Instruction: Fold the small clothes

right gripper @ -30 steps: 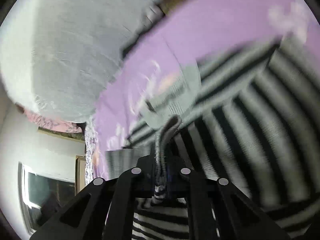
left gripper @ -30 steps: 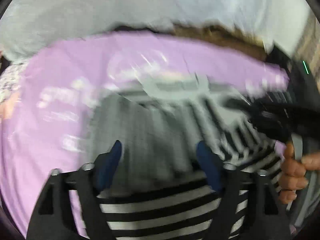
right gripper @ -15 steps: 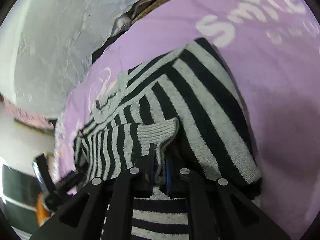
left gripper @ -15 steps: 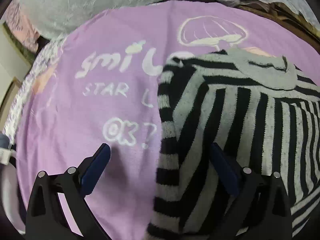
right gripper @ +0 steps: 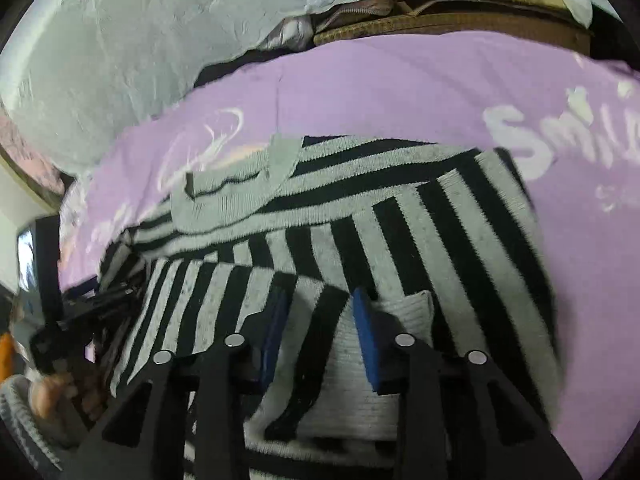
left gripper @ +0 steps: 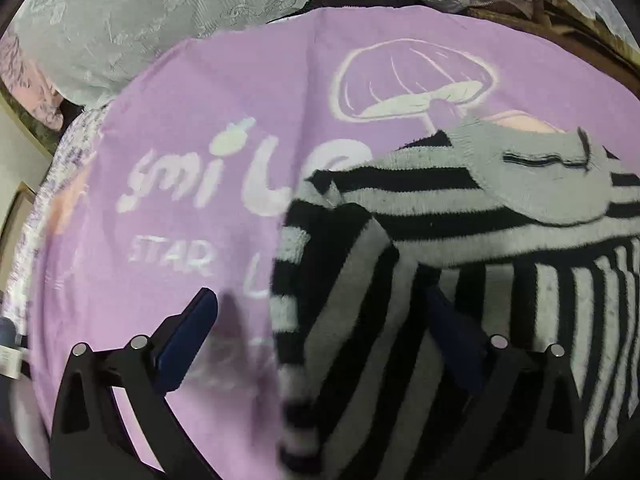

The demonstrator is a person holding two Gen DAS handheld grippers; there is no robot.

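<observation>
A small black-and-grey striped sweater (left gripper: 460,240) lies on a purple blanket (left gripper: 200,140), its grey collar (left gripper: 540,176) at the far end. Both sleeves are folded in over the body. My left gripper (left gripper: 320,312) is open, its fingers straddling the left folded edge of the sweater. In the right wrist view the sweater (right gripper: 400,220) lies with a grey ribbed cuff (right gripper: 360,380) on top. My right gripper (right gripper: 320,312) is open just above that cuff, which lies loose between the blue pads.
A pale lace cover (left gripper: 160,20) and a brown surface (right gripper: 440,20) lie behind the blanket (right gripper: 400,92). The left hand and its gripper (right gripper: 72,340) show at the left edge of the right wrist view.
My right gripper has opened and let go of the sleeve cuff, which now lies on the sweater. My left gripper has moved closer to the sweater's left edge.
</observation>
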